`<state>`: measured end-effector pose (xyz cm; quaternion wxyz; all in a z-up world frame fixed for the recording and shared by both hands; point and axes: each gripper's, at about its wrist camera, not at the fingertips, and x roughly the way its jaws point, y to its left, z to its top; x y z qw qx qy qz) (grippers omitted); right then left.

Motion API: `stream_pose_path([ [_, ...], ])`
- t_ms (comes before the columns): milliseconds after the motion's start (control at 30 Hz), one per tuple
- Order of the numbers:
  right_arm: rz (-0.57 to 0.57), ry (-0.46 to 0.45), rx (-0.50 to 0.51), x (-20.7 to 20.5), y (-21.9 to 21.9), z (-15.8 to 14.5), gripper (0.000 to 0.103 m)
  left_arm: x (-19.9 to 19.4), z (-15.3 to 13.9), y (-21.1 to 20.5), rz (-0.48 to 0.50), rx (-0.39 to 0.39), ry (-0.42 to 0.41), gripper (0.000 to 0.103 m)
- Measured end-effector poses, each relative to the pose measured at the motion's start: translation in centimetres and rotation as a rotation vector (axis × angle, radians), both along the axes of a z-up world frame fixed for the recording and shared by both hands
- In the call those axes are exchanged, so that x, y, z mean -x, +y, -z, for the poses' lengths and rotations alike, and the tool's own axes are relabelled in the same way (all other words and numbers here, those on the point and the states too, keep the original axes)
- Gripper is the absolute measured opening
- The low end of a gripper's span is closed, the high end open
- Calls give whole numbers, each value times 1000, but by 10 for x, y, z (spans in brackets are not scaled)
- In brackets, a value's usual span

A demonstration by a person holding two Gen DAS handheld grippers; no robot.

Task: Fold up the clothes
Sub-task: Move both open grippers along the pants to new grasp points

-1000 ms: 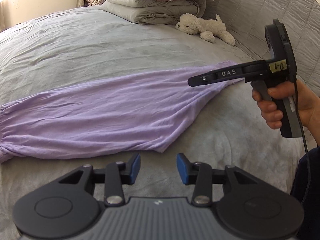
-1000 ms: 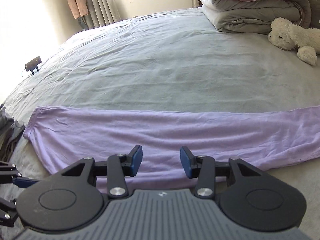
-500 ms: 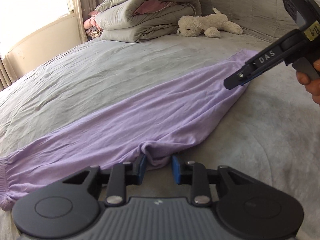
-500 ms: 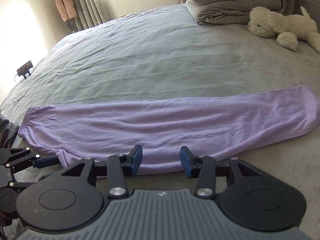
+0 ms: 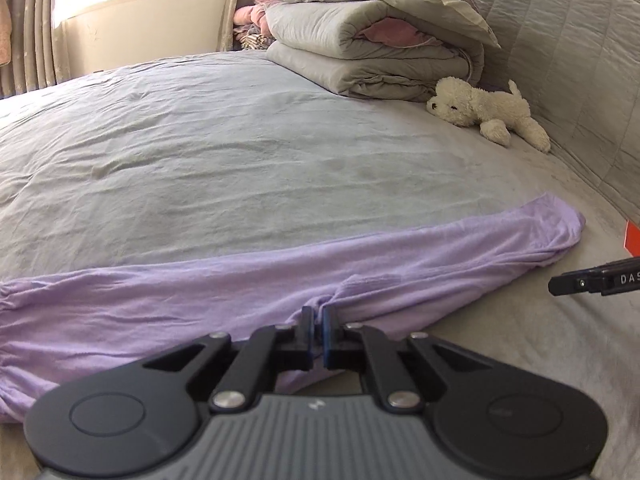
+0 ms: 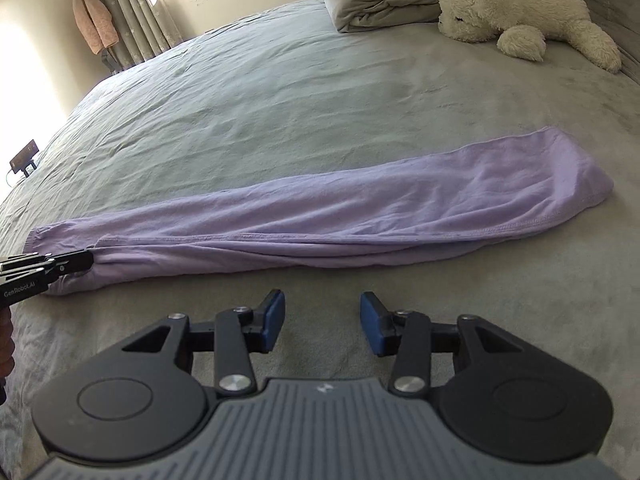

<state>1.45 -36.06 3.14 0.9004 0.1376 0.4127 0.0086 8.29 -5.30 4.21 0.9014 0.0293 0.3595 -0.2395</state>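
The left hand-held gripper (image 5: 315, 322), open a second ago, now pinches the near edge of the lilac garment (image 5: 248, 300) lying on the bed (image 5: 240, 152). The right hand-held gripper (image 6: 322, 320) remains open, holding nothing.

Lilac, plain, for the garment (image 6: 360, 220) — over a pale grey bedsheet (image 5: 240, 152). Cream-white for the plush dog (image 5: 484, 114). Grey with a pink layer inside the folded duvet (image 5: 372, 56) — black linkages, blue fingertips (image 6: 274, 320).

Garment (image 6: 320, 216) lies across the bed (image 6: 280, 112); plush toy (image 6: 528, 24) and folded duvet (image 5: 372, 56) behind it
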Motion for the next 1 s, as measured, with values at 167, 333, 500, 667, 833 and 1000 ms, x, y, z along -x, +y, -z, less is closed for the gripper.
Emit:
stream_pose_path([
  [167,102,-30,41,-17,-18,3,45,-14,5,2,-40,35,32,3],
  [333,205,-53,54,-21,-43,4,45,-20,4,6,-48,61,43,4],
  [500,308,-76,66,-25,-68,5,45,-24,4,10,-61,87,62,4],
  [667,395,-48,-80,-18,-84,0,45,-27,4,11,-76,91,68,4],
  [833,429,-47,-174,-17,-90,6,45,-19,-7,21,-57,171,79,4],
  [1000,504,-76,-240,-15,-104,9,50,-13,-10,33,-66,209,95,22],
])
